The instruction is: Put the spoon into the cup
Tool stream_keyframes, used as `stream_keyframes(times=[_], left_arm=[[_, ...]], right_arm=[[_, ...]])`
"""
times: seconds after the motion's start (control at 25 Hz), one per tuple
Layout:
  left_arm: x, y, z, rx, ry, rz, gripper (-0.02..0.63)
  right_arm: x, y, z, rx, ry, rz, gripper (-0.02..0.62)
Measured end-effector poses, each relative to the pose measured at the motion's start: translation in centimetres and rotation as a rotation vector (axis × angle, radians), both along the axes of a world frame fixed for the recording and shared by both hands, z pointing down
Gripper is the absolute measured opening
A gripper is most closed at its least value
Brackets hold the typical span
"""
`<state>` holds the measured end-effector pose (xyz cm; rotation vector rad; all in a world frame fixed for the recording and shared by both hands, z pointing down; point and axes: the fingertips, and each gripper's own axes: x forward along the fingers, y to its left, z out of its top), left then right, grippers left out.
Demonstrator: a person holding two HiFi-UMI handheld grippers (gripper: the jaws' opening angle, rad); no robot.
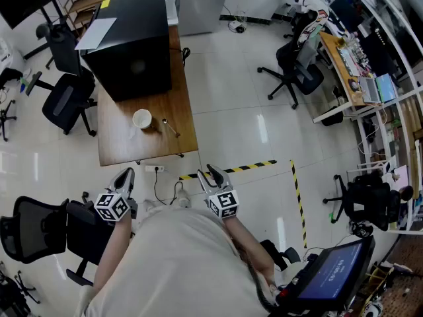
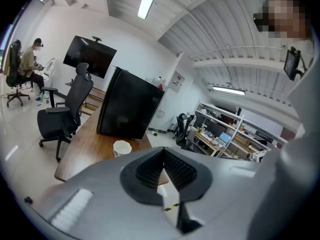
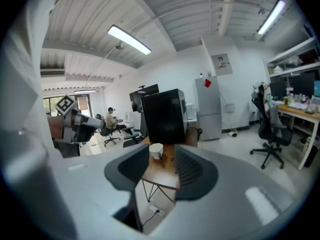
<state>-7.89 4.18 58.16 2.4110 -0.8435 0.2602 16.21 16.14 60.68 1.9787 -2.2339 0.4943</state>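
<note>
**A:** How are the left jaws found?

**B:** The left gripper [image 1: 125, 175] is seen clenched. In the left gripper view its jaws are met at the tips, and nothing is caught between them.

**A:** And the right pair?

**B:** The right gripper [image 1: 213, 172] is held released. A clear gap is shown between its jaws in the right gripper view, and nothing is grasped. The cup [image 3: 156, 150] is framed through that gap, well beyond the tips.

**A:** Where is the spoon placed?

**B:** The spoon [image 1: 170, 127] is laid flat on the wooden tabletop [image 1: 132, 152], well ahead of both pairs of jaws and untouched by either. It is set just to the right of the cup, apart from it and outside it. The cup is stood upright with its mouth open upward. Both things are found ahead of the space between the two grippers, the cup nearer the left jaws' line and the spoon nearer the right.

**A:** What is seen farther out?

**B:** Beyond the cup, a large black box [image 1: 132, 45] is carried on the same tabletop. Close under the right jaws, a strip of yellow-and-black tape [image 1: 231, 170] is laid along the floor [image 1: 231, 111]. To the left of the left jaws, a black office chair [image 1: 39, 233] is stood on the floor.
</note>
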Motion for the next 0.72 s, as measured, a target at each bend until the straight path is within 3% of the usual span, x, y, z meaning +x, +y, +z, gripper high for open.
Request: stream_keyframes(times=[0.4, 0.72], left_arm=[[1.2, 1.4, -1.0, 0.033, -0.018, -0.052, 0.0], [-1.0, 3.0, -0.8, 0.031, -0.038, -0.178, 0.0]], right_arm=[[3.0, 0.9, 0.3, 0.013, -0.02, -0.007, 0.15], [4.2, 0.2, 1.9, -0.009, -0.032, -0.066, 0.15]])
